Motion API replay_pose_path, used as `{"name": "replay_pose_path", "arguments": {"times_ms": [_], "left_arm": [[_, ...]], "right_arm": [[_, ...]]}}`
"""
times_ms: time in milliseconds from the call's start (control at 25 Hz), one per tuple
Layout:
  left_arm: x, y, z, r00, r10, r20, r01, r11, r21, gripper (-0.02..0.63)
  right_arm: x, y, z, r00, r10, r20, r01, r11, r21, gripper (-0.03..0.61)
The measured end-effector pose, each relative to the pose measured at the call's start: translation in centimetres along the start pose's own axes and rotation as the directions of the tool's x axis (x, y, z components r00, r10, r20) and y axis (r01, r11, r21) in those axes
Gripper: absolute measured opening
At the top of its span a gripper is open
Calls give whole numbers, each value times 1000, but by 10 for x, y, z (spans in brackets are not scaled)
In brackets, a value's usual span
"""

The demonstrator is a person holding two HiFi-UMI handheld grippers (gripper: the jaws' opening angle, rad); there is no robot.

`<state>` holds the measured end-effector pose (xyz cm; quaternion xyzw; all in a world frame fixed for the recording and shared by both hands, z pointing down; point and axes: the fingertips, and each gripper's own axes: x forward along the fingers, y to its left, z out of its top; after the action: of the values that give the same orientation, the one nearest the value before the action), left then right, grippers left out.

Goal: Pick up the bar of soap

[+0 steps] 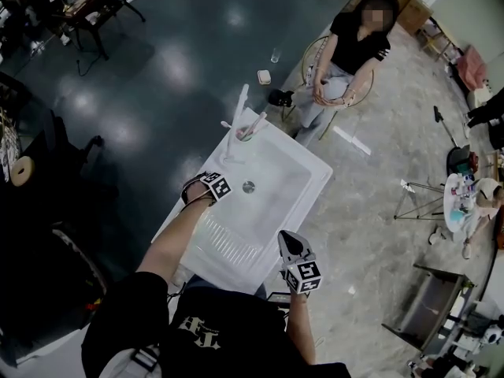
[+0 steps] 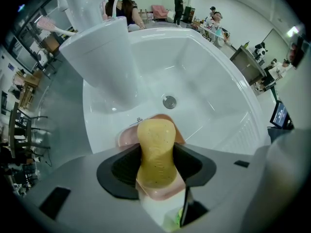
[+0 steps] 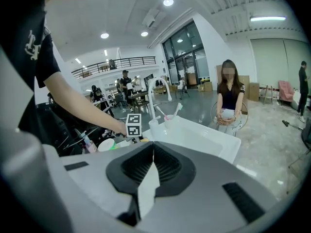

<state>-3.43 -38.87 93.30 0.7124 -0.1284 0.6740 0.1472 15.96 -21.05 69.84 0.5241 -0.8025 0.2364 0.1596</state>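
My left tool (image 2: 156,166) points straight down at the near-left rim of the white sink (image 2: 214,96). Its jaws stand wide apart with the bar of soap (image 2: 155,149) between them. In the left gripper view the soap sits in the lower middle of the frame, a yellow bar with rounded ends and a slightly pinched waist, lying on a pink soap dish (image 2: 125,136). The dark ribbed pads flank the waist very closely, but I see no sign that they are pressing on it, so I read this tool as open around the soap and not yet holding it.

My right tool (image 3: 153,164) is closed with nothing in it. It is parked at the lower right of the head view, off the sink's front corner, well apart from the soap.

I expect the bar to be light and stiff, so weight won't be the issue. Slip will be, because soap by a sink may be damp and its rounded sides give the pads little to bite on. Too hard a squeeze could squirt it out endwise or mark it. I'd take it across the narrow waist, where the pads already line up, and close gently but fully. Then I'd lift straight up, so the shallow dish stays behind and isn't dragged along with it
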Motion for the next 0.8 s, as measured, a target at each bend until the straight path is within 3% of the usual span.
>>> {"name": "replay_pose_path", "arguments": {"times_ms": [280,640,800], "left_arm": [[-2,-1,3,996,11,90,-12,1000,9,207],[-12,3,-4,988,8,152,-1,999,-48,207],[-35,5,0,974,26,227,-13,998,-61,207]], "right_arm": [[0,1,2,1000,-1,15,1,1000,1,9],[-18,-4,3,999,-33,26,33,999,-5,9],[-25,-8,2,999,-39,29,39,999,-16,9]]}}
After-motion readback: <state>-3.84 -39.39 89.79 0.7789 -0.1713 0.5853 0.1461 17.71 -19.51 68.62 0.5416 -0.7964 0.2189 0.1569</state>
